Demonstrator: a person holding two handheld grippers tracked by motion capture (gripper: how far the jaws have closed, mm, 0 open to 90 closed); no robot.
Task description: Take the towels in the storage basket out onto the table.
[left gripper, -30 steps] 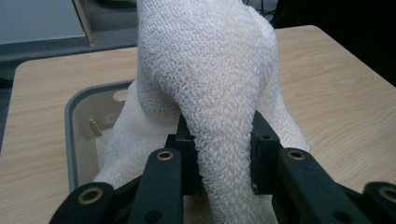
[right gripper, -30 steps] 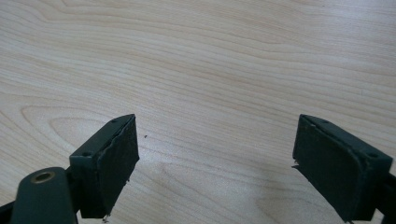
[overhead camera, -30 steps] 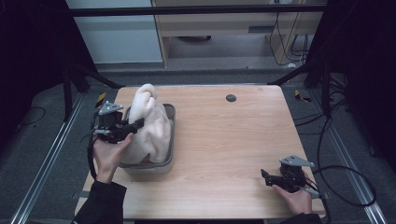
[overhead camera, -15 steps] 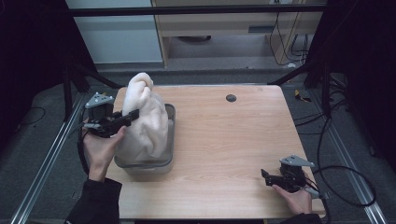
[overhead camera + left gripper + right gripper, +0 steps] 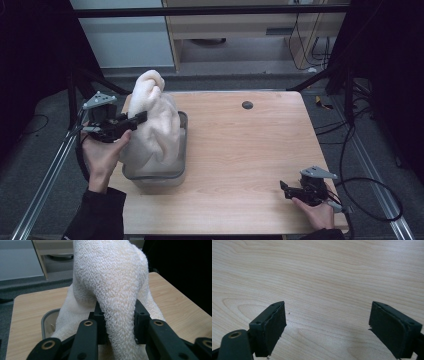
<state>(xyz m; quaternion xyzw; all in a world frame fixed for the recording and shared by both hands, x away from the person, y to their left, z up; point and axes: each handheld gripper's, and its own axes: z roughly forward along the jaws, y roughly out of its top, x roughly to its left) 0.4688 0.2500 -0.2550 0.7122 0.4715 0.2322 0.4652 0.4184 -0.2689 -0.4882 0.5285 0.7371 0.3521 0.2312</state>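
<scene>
Nearest the person, at the counter's front right corner, the right gripper rests low on the wood with its jaws spread wide and nothing between them. Its own view looks down on bare, pale wood grain between the two black pads, a closeness of grain that the high view cannot give.

Farther in, on the left side, the left gripper is clamped on a cream towel. The towel is thick and soft, bunched into a tall lump with a rounded knob at its top. Its lower part sits in a grey bin with rounded corners that stands on the counter, and the upper part rises well above the bin's rim.

The left gripper view shows what the high view blurs: the towel has a looped, knitted-looking weave, and a thick fold of it hangs down between the two pads, which press on it from either side. A piece of the bin's rim shows at the lower left of that view.

The high view alone gives the layout: the two grippers well apart, a small dark round spot on the counter's far part, and, past the far edge, a grey floor and a wooden cabinet.
</scene>
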